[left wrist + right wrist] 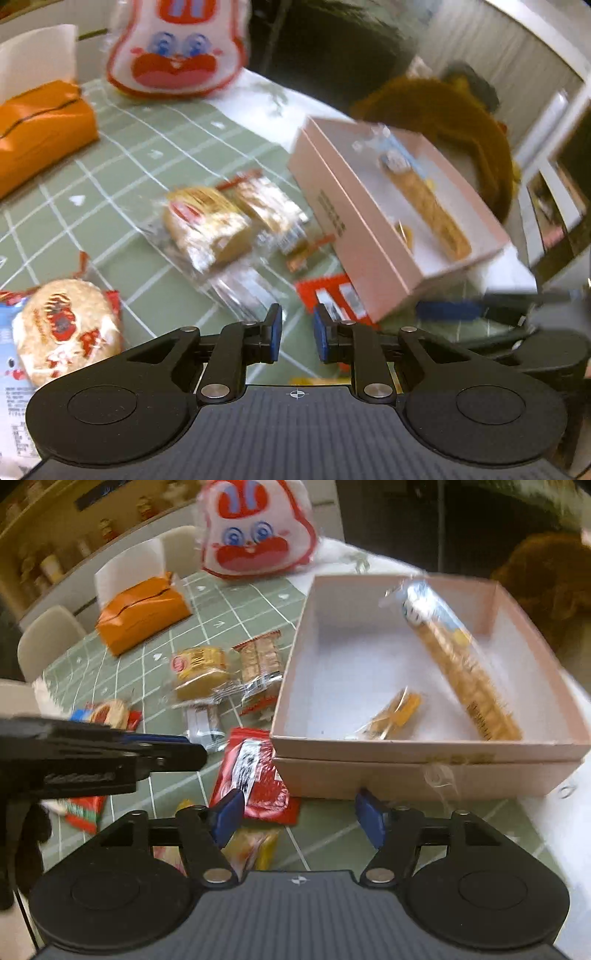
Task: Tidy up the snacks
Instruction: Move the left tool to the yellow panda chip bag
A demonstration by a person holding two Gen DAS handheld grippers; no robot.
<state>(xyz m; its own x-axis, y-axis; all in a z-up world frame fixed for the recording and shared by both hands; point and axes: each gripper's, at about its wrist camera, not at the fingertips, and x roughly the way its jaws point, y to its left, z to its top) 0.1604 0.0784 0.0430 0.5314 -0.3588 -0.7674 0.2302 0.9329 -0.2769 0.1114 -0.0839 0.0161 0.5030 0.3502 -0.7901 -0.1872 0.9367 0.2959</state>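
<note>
Both tools are empty: the right tool [300, 818] gapes wide over the red packet [255, 775], the left tool [297, 334] is narrowly parted. Crowded wrappers risk a double grab. Beyond, loose snacks [221, 672] lie on the table [122, 672] beside the pink box [428, 746], whose near wall could snag; its middle lies free.

Green grid tablecloth [122, 657] covers table. Orange tissue pack [142, 614] at far left w/ white tissue sticking up. Beige chairs [48, 638] behind table edge. Shelf w/ jars [55, 559] on back wall, blurred. Brown plush [461, 122] beyond table's right side.
</note>
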